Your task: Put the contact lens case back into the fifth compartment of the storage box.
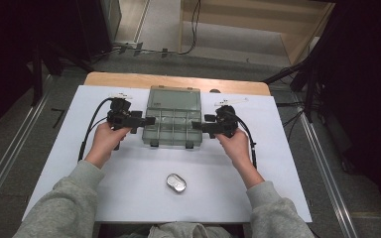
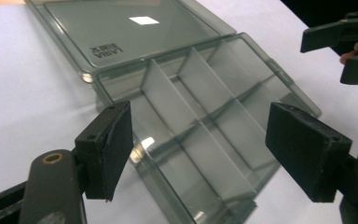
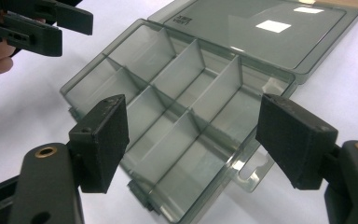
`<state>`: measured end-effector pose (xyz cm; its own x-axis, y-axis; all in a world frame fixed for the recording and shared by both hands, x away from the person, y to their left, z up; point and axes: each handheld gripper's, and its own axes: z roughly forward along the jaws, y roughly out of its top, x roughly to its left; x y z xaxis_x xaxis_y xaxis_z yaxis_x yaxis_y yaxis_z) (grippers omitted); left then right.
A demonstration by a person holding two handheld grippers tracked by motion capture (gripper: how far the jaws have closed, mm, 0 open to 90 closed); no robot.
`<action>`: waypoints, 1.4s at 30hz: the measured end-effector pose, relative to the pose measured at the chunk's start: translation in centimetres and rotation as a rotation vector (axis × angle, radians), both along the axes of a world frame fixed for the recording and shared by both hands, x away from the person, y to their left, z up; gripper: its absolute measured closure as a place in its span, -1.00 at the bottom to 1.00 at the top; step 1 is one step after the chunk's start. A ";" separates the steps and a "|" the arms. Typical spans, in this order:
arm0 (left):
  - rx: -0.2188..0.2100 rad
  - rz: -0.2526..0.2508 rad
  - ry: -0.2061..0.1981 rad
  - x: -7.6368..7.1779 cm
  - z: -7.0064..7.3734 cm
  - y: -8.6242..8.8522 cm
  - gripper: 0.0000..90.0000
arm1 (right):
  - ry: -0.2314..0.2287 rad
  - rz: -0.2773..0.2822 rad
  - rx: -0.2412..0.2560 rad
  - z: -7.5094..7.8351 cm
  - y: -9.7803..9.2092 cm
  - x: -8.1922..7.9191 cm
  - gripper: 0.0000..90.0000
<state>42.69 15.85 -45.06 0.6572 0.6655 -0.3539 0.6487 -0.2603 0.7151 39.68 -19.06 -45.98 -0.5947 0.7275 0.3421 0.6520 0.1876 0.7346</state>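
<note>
High view: the open compartment box [image 1: 172, 123] lies between the left gripper [image 1: 146, 120] and right gripper [image 1: 197, 125], both wide and empty, flanking its sides, apparently to steady it.

materials and finishes on the table

the organiser box [image 1: 172, 120] is clear, smoke-tinted plastic, smooth and glossy, its open lid [image 2: 135, 32] catching bright reflections. the left gripper [image 2: 198, 149] and right gripper [image 3: 191, 140] are matt black plastic; their pads [image 3: 103, 140] look slightly rough and foam-like, with brass-coloured rivets near them. the small oval tin [image 1: 176, 182] is shiny metal. the table cover [image 1: 129, 173] is matt white, paper-like, over a wooden tabletop edge [image 1: 129, 79]. the sleeves [image 1: 64, 203] are soft grey cloth.
</note>
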 end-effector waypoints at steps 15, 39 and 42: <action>-0.041 -0.062 -0.004 -2.5 1.0 0.3 -0.46 | 0.001 0.033 -0.016 0.5 -0.5 -2.1 -0.48; -0.020 -0.124 -0.007 -5.9 0.4 0.8 -0.46 | -0.002 0.071 -0.017 0.3 -0.9 -6.0 -0.48; -0.023 -0.129 -0.003 -6.3 0.2 1.0 -0.46 | 0.000 0.079 -0.019 0.2 -0.9 -6.4 -0.48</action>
